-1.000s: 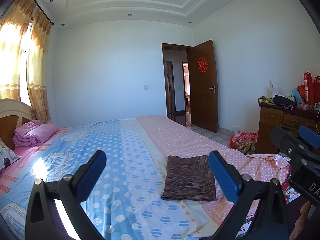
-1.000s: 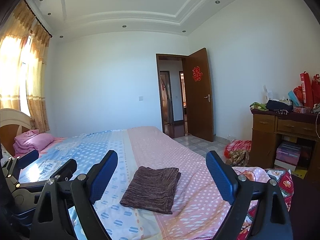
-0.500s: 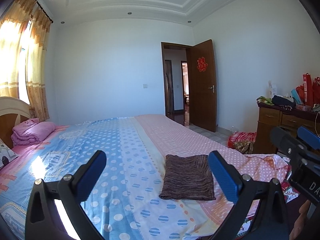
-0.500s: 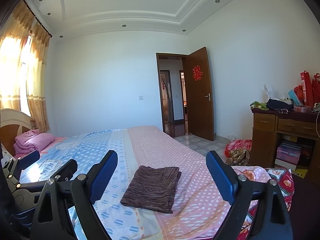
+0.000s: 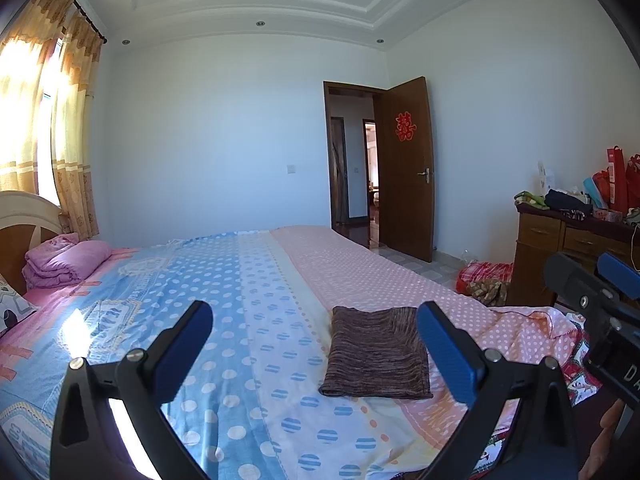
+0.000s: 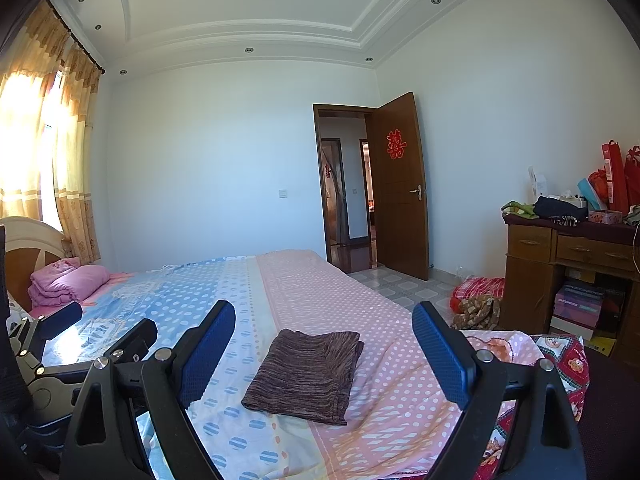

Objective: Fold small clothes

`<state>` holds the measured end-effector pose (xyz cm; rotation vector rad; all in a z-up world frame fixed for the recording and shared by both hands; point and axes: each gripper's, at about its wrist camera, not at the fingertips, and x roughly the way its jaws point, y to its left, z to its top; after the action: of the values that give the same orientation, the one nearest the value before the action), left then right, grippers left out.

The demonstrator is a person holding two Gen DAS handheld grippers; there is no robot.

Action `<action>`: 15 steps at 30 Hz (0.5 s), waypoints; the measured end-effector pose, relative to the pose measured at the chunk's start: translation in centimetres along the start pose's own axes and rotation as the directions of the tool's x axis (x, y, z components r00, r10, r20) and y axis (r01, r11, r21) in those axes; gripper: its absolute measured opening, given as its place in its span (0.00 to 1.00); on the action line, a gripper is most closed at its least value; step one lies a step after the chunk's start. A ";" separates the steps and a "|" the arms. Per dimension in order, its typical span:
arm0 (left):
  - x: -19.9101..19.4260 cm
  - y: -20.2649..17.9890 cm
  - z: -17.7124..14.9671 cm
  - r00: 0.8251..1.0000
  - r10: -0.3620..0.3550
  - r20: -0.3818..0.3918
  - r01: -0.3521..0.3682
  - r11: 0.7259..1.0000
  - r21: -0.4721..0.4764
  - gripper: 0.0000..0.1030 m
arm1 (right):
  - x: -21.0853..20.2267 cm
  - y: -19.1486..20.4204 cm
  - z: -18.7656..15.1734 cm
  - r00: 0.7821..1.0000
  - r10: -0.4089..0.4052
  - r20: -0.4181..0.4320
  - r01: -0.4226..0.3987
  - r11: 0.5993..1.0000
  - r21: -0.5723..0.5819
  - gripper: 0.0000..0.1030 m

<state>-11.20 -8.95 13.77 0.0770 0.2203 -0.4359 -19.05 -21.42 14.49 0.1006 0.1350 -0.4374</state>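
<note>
One folded brown garment point(image 6: 304, 374) on polka-dot bed point(image 6: 320, 288), door point(image 6: 400, 184) ajar.

Bed point(image 5: 224, 320) is filling the lower half of both views, wearing a blue and pink polka-dot sheet. Folded brown knit garment point(image 5: 378, 354) is lying flat at lower centre. Folded pink blanket point(image 5: 66, 264) is sitting at middle left, near the headboard point(image 5: 24, 220).
</note>
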 end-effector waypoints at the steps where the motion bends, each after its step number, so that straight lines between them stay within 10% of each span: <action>1: 0.1 0.0 0.0 1.000 0.001 -0.001 -0.001 1.000 0.000 1.00 | 0.0 0.0 0.0 1.000 0.001 0.001 -0.001 1.000 0.001 0.88; 15: 1.0 -0.9 -0.2 0.998 0.056 -0.021 -0.055 0.997 0.045 1.00 | 0.1 -0.3 0.1 1.000 -0.007 0.000 0.007 1.000 0.004 0.88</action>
<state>-10.75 -10.11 13.29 0.1314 0.2298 -0.3850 -19.06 -21.78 14.53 0.1044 0.1342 -0.4451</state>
